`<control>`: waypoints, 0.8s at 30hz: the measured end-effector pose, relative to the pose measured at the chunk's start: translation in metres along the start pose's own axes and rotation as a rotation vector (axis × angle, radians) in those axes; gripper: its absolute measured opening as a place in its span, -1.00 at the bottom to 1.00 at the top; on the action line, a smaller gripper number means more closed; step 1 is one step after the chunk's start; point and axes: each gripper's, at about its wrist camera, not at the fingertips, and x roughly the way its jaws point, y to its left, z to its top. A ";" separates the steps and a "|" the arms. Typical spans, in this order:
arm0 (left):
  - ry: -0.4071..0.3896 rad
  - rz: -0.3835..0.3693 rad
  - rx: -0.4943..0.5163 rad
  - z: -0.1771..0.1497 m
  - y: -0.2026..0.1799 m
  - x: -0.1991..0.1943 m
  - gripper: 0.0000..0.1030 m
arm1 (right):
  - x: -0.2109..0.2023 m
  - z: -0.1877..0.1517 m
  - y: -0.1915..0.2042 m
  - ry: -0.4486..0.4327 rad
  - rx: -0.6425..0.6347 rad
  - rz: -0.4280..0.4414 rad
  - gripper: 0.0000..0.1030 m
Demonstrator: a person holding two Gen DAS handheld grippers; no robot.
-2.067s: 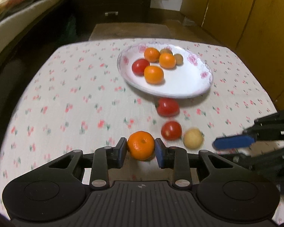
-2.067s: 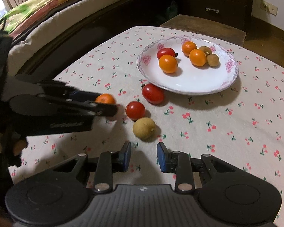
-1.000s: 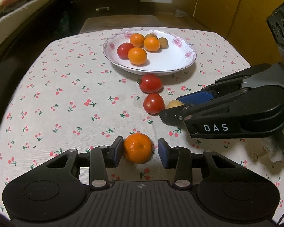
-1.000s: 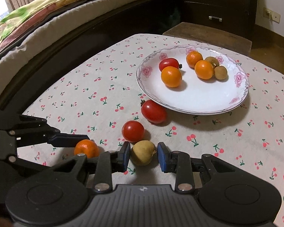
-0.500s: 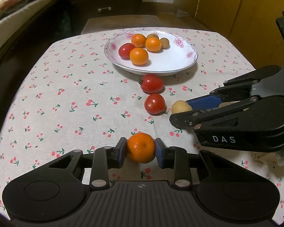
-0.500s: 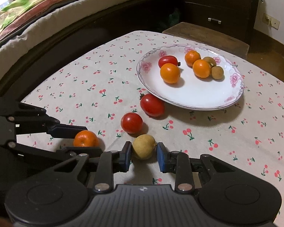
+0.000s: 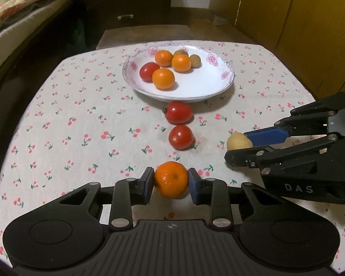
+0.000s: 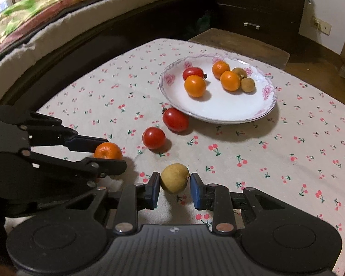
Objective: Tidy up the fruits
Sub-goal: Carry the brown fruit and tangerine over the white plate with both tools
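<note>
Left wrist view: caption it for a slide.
Left tool grips an orange; two tomatoes lie before the fruit plate.

Left hand-held gripper: matte black plastic body, ribbed top, blue pads, silver screw heads. Right hand-held gripper: same build; white "DAS" lettering on side.

My left camera looks steeply down along its fingers, close over the tablecloth, plate at twelve o'clock. My right camera faces likewise, plate at one o'clock. Both share plate and cloth.
</note>
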 end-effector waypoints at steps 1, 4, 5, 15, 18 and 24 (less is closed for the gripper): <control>-0.004 -0.001 -0.001 0.002 0.000 -0.001 -0.23 | -0.003 0.001 -0.001 -0.008 0.004 -0.002 -0.42; -0.017 0.003 -0.005 0.006 -0.002 -0.002 -0.23 | -0.008 0.003 -0.004 -0.022 0.012 -0.005 -0.42; -0.020 0.004 -0.007 0.008 -0.002 -0.002 -0.23 | -0.008 0.004 -0.004 -0.025 0.013 -0.007 -0.42; -0.034 0.014 0.009 0.020 -0.010 0.000 -0.23 | -0.013 0.005 -0.006 -0.037 0.012 -0.023 -0.42; -0.043 0.026 0.018 0.023 -0.012 0.000 -0.23 | -0.016 0.006 -0.008 -0.044 0.015 -0.029 -0.42; -0.068 0.037 0.033 0.033 -0.016 -0.002 -0.23 | -0.019 0.010 -0.010 -0.061 0.020 -0.037 -0.42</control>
